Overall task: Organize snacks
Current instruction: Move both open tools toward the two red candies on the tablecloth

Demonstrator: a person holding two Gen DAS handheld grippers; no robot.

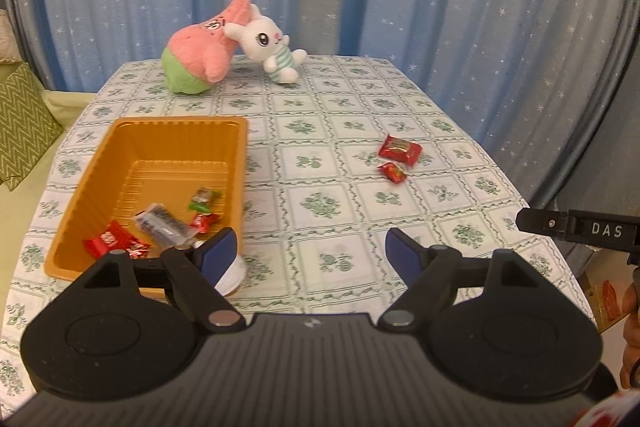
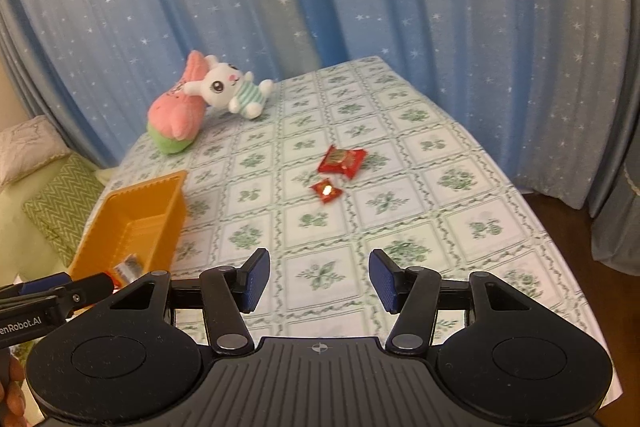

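Observation:
An orange tray (image 1: 100, 163) sits on the left of the table and holds several wrapped snacks, among them a red one (image 1: 106, 239), a silver-black one (image 1: 162, 223) and a green one (image 1: 204, 199). Two red snack packets lie on the cloth to the right: a larger one (image 1: 400, 149) (image 2: 342, 159) and a smaller one (image 1: 393, 171) (image 2: 326, 190). My left gripper (image 1: 310, 251) is open and empty, beside the tray's near right corner. My right gripper (image 2: 318, 277) is open and empty, above the cloth, short of the two packets.
A pink and green plush (image 1: 198, 61) and a white bunny plush (image 1: 268, 45) lie at the table's far end. The table has a green-patterned cloth (image 1: 320, 203). Blue starred curtains hang behind. A green cushion (image 1: 20, 123) is at the left.

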